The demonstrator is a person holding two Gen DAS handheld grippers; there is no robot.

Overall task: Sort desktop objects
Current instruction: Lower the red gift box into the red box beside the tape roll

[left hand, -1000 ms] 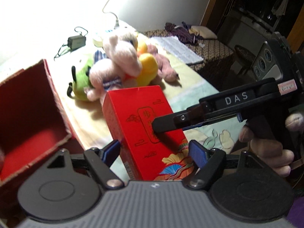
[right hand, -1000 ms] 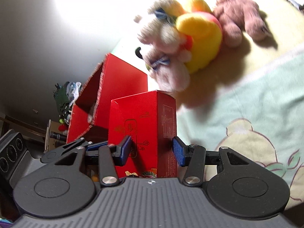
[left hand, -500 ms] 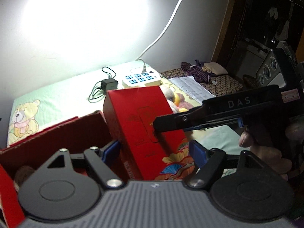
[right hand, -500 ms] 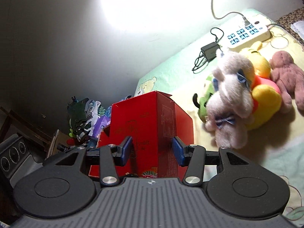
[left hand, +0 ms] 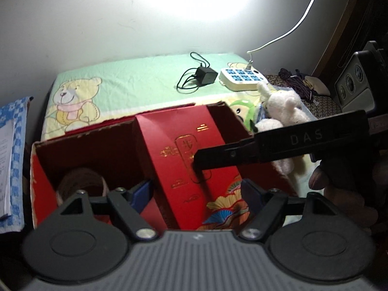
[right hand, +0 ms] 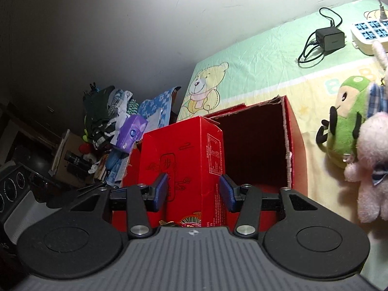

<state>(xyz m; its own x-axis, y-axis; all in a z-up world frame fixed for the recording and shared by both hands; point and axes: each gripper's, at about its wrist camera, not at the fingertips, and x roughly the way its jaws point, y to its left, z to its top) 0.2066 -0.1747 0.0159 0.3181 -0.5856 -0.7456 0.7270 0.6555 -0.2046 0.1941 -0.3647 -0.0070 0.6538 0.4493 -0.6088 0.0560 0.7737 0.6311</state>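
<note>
A tall red gift box (left hand: 174, 140) with gold print hangs upright over a large open red carton (left hand: 82, 145). My left gripper (left hand: 196, 191) is shut on its wide faces, blue pads pressing each side. My right gripper (right hand: 194, 190) is shut on the same box (right hand: 184, 150) across its narrow faces. One black finger (left hand: 266, 150) of the right gripper lies across the box front in the left wrist view, with a hand behind it. The carton (right hand: 293, 131) opens upward, and a brown object (left hand: 80, 181) lies inside at the left. The box's bottom is hidden by the grippers.
Plush toys lie right of the carton: a green one (right hand: 346, 121) and a pale pink one (right hand: 373, 160). A black charger (left hand: 206, 76) and a white power strip (left hand: 242, 77) sit near the wall on the bear-print sheet (left hand: 121, 80). Papers (left hand: 7, 160) and clutter stand left.
Both grippers have carried the red box to the left, away from the plush toys, and it now hangs over the open carton. The grips are the same.
</note>
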